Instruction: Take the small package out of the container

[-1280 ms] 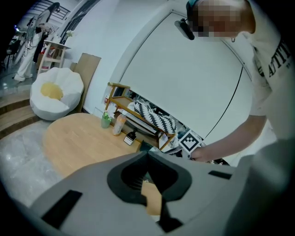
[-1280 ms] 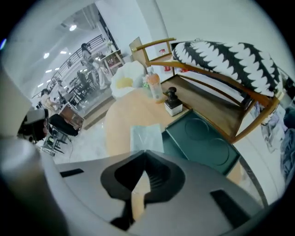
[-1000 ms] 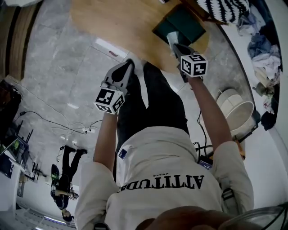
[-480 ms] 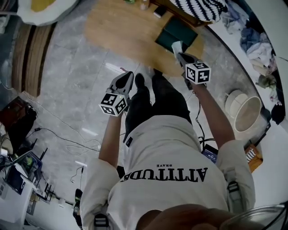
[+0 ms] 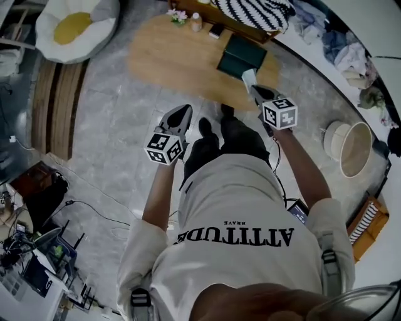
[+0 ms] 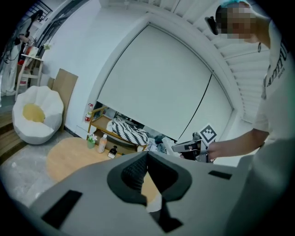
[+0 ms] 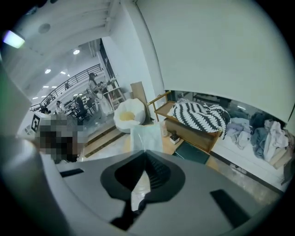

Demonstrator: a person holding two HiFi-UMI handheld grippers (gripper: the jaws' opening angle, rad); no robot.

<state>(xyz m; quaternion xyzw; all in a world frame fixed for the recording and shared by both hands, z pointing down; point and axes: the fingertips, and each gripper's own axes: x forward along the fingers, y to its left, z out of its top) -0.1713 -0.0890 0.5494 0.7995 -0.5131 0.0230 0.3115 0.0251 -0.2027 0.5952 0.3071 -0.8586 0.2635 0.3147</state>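
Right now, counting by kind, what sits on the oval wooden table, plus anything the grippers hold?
Dark green rectangular container: 1
Pale plastic bottle: 1
Small pot of flowers: 1
Small dark item: 1
Small pale package, in the right gripper: 1
Total: 5

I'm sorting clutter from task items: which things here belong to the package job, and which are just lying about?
Job: small package, held in the shut right gripper; dark green container on the wooden table.
Lying about: beanbag chair, bottle, striped blanket, clothes pile, round tub.
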